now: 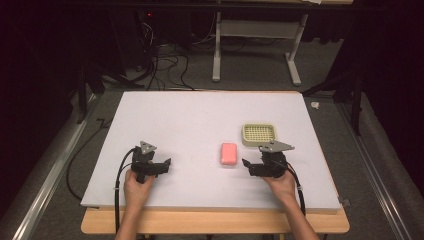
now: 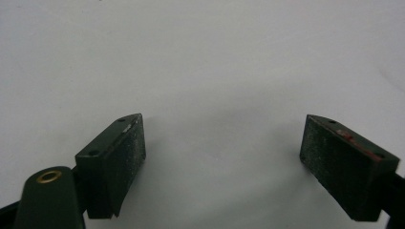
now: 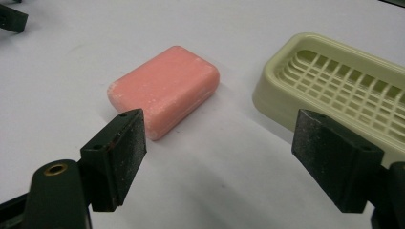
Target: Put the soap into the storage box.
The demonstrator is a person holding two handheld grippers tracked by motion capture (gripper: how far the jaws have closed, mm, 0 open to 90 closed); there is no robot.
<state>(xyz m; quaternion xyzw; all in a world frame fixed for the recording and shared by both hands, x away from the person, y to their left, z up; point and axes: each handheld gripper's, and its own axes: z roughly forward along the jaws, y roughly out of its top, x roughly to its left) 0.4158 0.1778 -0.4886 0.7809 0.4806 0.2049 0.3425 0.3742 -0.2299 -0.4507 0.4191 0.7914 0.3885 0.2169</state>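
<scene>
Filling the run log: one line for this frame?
left claw open, idle | right claw open near pink rectangular soap bar | cream plastic slotted soap dish empty

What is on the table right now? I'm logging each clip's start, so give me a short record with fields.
surface: white board on a wooden table
soap: pink bar, lying flat, near the middle
dish: cream soap dish with grid floor, empty, apart from the soap
left gripper: open, holding nothing, left of the soap
right gripper: open, holding nothing, just right of the soap
contact: neither gripper touches soap or dish
</scene>
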